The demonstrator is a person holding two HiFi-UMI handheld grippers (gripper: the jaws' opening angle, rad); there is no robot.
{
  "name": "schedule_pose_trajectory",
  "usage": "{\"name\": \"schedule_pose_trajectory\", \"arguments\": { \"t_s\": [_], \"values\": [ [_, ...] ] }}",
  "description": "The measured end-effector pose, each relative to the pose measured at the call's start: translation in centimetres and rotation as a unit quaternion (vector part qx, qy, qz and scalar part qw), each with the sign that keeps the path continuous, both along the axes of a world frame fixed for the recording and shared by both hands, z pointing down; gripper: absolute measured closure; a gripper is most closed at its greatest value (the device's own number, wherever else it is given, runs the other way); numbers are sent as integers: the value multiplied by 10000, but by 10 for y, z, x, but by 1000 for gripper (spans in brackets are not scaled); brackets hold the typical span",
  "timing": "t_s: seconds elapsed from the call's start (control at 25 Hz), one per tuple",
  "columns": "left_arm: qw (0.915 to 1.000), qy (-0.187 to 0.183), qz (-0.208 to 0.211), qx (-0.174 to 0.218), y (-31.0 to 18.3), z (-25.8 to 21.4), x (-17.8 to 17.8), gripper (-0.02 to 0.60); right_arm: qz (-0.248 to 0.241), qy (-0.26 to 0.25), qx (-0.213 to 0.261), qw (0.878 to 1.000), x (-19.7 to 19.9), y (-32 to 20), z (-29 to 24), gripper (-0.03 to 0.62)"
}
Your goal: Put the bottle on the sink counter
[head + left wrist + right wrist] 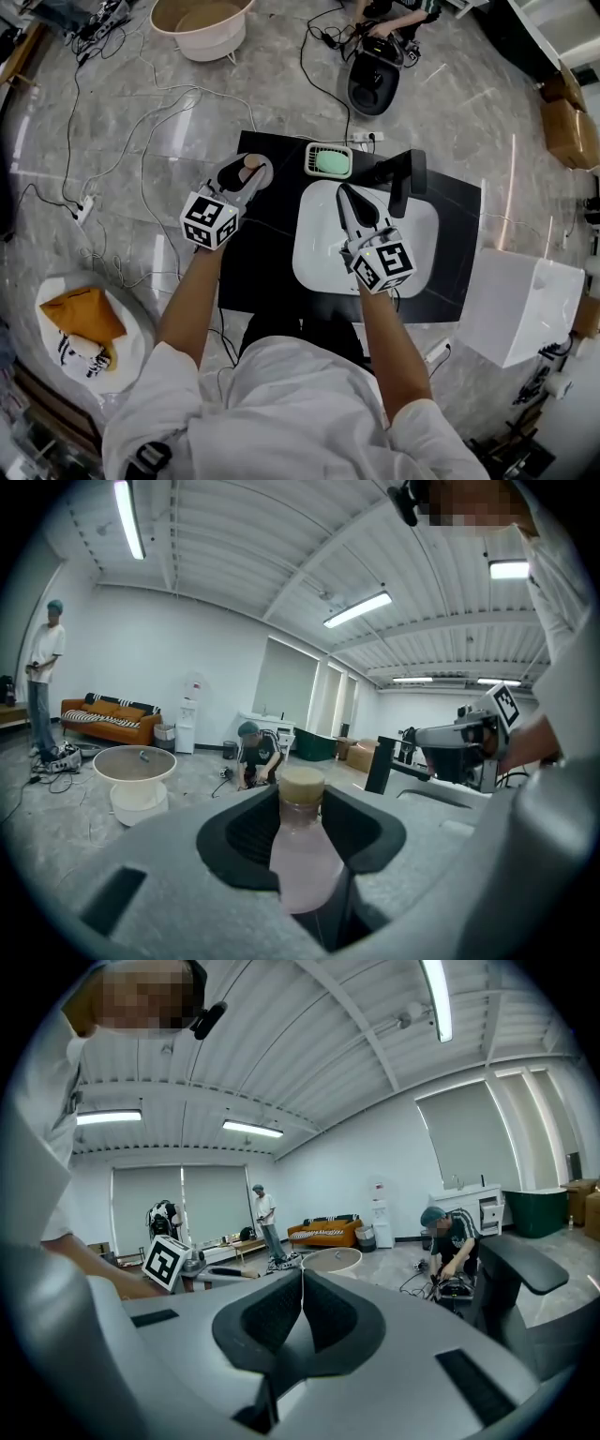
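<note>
A small pale pink bottle (302,850) with a tan cap (302,785) stands upright between the jaws of my left gripper (302,841), which is shut on it. In the head view the left gripper (246,176) holds the bottle (249,163) over the left part of the black sink counter (267,253). My right gripper (356,208) is shut with nothing in it and hovers over the white basin (412,234). In its own view the right gripper (302,1312) shows its two pads pressed together.
A green soap in a white dish (329,161) sits at the counter's back edge. A black faucet (403,176) rises behind the basin. A white box (525,305) stands to the right, cables and a beige tub (202,25) lie on the floor. A person (258,752) crouches beyond.
</note>
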State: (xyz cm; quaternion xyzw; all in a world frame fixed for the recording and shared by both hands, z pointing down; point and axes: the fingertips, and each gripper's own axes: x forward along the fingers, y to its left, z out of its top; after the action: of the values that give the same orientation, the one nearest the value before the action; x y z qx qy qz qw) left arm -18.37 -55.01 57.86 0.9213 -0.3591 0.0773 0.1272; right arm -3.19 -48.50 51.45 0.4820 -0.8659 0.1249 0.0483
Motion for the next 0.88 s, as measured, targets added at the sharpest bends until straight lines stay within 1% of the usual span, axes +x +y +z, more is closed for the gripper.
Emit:
{"name": "schedule_pose_trajectory", "arguments": {
  "t_s": [0.2,0.44,0.88],
  "values": [
    [10000,-41,-56,-18,-18,18,1,434,-127,-140,-208,9996,-8,-3,14,579],
    [9999,-58,-98,72,-33,27,0,434,-192,-268,-331,9989,-13,-7,20,579],
    [9995,-180,-96,223,-42,41,4,434,-13,-314,-525,9981,1,-5,37,579]
  ]
}}
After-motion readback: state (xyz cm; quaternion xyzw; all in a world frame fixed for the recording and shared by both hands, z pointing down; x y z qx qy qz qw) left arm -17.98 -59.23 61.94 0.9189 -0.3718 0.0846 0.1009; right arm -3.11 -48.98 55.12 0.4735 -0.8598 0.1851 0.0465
